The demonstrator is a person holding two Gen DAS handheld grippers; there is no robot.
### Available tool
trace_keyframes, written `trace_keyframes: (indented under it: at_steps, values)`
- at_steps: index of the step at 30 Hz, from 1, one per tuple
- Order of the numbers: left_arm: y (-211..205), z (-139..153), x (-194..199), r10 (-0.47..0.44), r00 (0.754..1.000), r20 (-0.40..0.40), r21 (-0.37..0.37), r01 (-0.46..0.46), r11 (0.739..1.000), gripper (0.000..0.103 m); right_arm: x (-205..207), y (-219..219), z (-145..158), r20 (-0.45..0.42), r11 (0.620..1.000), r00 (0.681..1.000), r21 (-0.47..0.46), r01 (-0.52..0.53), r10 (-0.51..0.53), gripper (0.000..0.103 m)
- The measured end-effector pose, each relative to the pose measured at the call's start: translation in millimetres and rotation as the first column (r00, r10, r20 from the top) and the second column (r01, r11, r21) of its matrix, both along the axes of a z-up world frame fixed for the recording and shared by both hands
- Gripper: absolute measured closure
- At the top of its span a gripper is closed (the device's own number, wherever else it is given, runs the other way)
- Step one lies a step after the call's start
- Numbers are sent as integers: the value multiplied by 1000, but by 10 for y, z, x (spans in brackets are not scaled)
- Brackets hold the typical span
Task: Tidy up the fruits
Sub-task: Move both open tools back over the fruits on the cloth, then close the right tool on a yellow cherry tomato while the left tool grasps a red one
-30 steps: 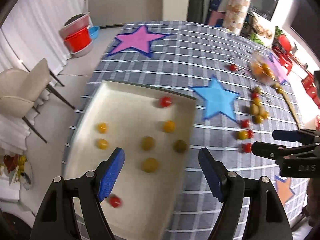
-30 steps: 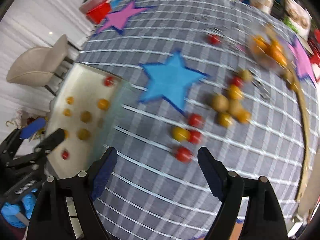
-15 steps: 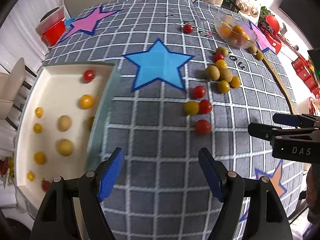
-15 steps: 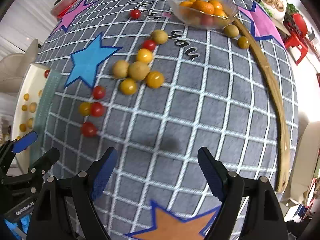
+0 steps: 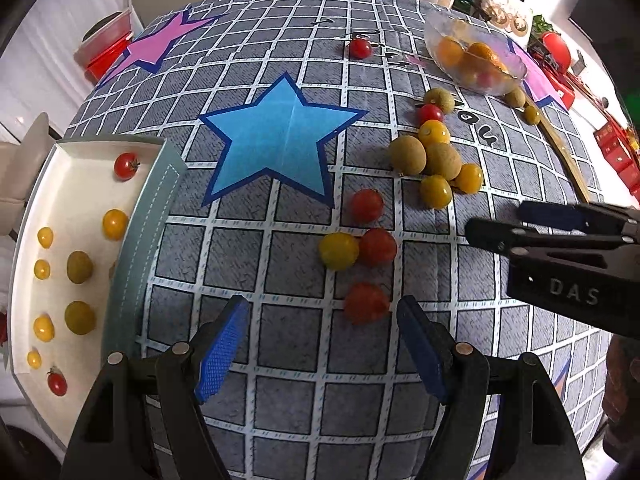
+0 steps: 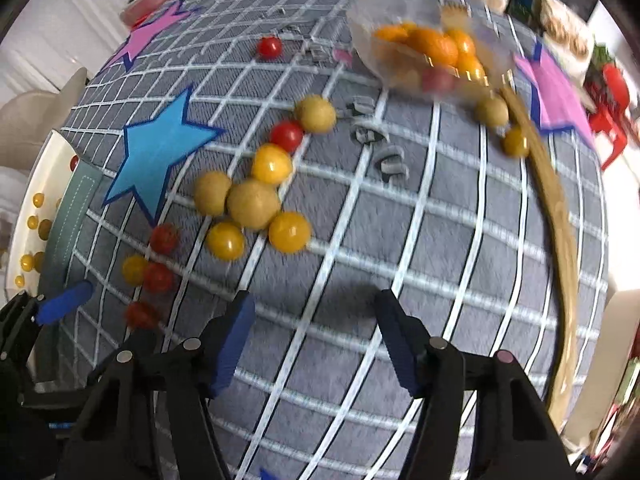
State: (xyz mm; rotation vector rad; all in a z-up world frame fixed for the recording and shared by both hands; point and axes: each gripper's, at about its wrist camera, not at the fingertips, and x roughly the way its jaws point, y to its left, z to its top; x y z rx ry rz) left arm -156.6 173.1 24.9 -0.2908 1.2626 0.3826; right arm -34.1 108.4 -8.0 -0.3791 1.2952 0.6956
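Note:
My left gripper (image 5: 322, 340) is open and empty, low over the grey checked cloth, with a red cherry tomato (image 5: 366, 303) just ahead between its fingers. Beyond it lie a yellow tomato (image 5: 338, 251) and two more red ones (image 5: 377, 245). A cluster of yellow and tan fruits (image 5: 436, 168) lies further right; it also shows in the right wrist view (image 6: 253, 204). My right gripper (image 6: 314, 334) is open and empty over bare cloth. A white tray (image 5: 84, 196) at the left holds several small fruits.
A clear bowl (image 5: 472, 56) of oranges stands at the far right, also in the right wrist view (image 6: 424, 52). A lone red tomato (image 5: 359, 48) lies at the back. A wooden strip (image 6: 560, 216) runs along the right edge. Blue star (image 5: 276, 140) on the cloth.
My left gripper has swung right from over the tray to the loose tomatoes and come closer to them. My right gripper has moved right and forward toward the fruit cluster and bowl.

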Motion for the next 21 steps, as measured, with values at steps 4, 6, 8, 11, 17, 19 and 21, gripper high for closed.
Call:
trace_keyframes:
  at_steps: [4, 6, 8, 11, 17, 19, 21]
  values:
    - [-50, -54, 23, 0, 1000, -15, 2, 0, 1000, 37, 38, 146, -6, 34, 999, 999, 10, -36, 36, 38]
    - [-72, -85, 34, -2, 1000, -27, 2, 2, 1000, 41, 68, 191, 4, 43, 999, 998, 15, -39, 39, 42]
    - [-91, -83, 44, -3, 1000, -23, 4, 3, 1000, 42, 94, 248, 9, 50, 999, 998, 19, -38, 37, 48]
    - [-101, -63, 55, -6, 1000, -15, 2, 6, 1000, 53, 140, 307, 23, 50, 999, 998, 27, -35, 33, 60]
    - [-94, -10, 45, -27, 1000, 14, -62, 28, 998, 79, 143, 291, 43, 28, 999, 999, 33, -38, 37, 81]
    - [-69, 38, 8, -37, 999, 31, -79, 39, 996, 79, 115, 251, 56, 2, 999, 1000, 46, -25, 25, 81]
    - [-50, 109, -42, -45, 998, 48, -98, 50, 994, 79, 69, 185, 83, -10, 998, 1000, 54, -16, 17, 81]
